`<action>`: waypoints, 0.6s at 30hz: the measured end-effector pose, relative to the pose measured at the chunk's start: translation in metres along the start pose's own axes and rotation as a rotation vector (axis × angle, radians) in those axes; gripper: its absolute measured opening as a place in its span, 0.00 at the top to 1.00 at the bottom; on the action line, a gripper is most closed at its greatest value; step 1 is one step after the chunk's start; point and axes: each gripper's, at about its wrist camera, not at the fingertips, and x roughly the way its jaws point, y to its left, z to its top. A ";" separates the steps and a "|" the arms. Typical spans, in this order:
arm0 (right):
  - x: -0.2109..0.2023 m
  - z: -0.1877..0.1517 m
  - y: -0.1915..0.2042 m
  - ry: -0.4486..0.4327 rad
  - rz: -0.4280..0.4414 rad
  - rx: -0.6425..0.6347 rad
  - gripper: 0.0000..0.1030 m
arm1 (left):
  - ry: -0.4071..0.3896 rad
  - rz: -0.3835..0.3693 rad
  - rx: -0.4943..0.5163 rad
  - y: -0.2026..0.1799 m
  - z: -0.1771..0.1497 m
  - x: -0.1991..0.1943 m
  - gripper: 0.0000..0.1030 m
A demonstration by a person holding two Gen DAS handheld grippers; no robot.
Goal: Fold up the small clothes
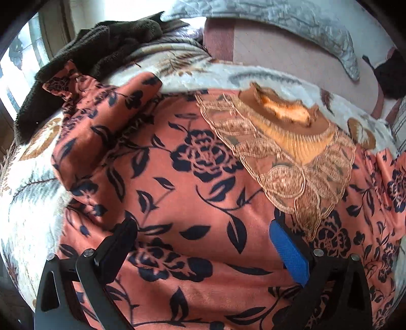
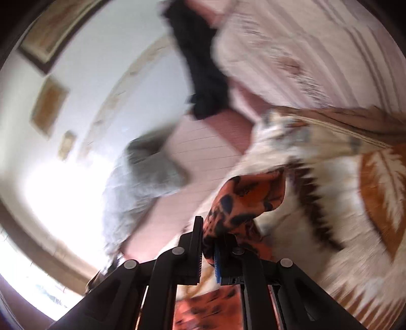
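Note:
A salmon-pink garment with dark navy flowers (image 1: 192,177) lies spread on a white leaf-patterned blanket (image 1: 33,198). It has a beige lace neckline (image 1: 291,162) at the upper right and a sleeve (image 1: 83,106) bunched at the upper left. My left gripper (image 1: 203,233) is open, its black and blue fingers spread wide just over the garment's body. My right gripper (image 2: 208,243) is shut on a fold of the same garment (image 2: 243,200), lifted above the blanket (image 2: 317,198). The right wrist view is blurred by motion.
A dark knitted garment (image 1: 83,58) lies at the blanket's far left edge. Behind are a pink bedsheet (image 1: 279,48) and a grey quilted cover (image 1: 304,20). In the right wrist view there are a black cloth (image 2: 203,63), a grey cover (image 2: 142,177) and a wall with pictures (image 2: 48,106).

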 end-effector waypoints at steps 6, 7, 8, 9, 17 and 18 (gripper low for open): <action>0.000 -0.081 0.130 0.133 0.204 -0.097 0.93 | -0.191 0.135 -0.057 0.048 0.010 -0.043 0.00; 0.006 -0.100 0.146 0.164 0.225 -0.110 0.93 | -0.202 0.148 -0.067 0.059 0.011 -0.047 0.00; 0.013 -0.120 0.161 0.194 0.240 -0.122 0.93 | -0.208 0.160 -0.079 0.070 0.011 -0.049 0.00; 0.021 -0.140 0.174 0.222 0.251 -0.128 0.93 | -0.210 0.178 -0.094 0.082 0.010 -0.051 0.00; 0.091 -0.306 0.212 0.428 0.224 -0.106 0.91 | -0.202 0.275 -0.260 0.163 0.002 -0.055 0.00; 0.099 -0.320 0.212 0.456 0.218 -0.106 0.89 | -0.200 0.275 -0.271 0.167 0.002 -0.055 0.00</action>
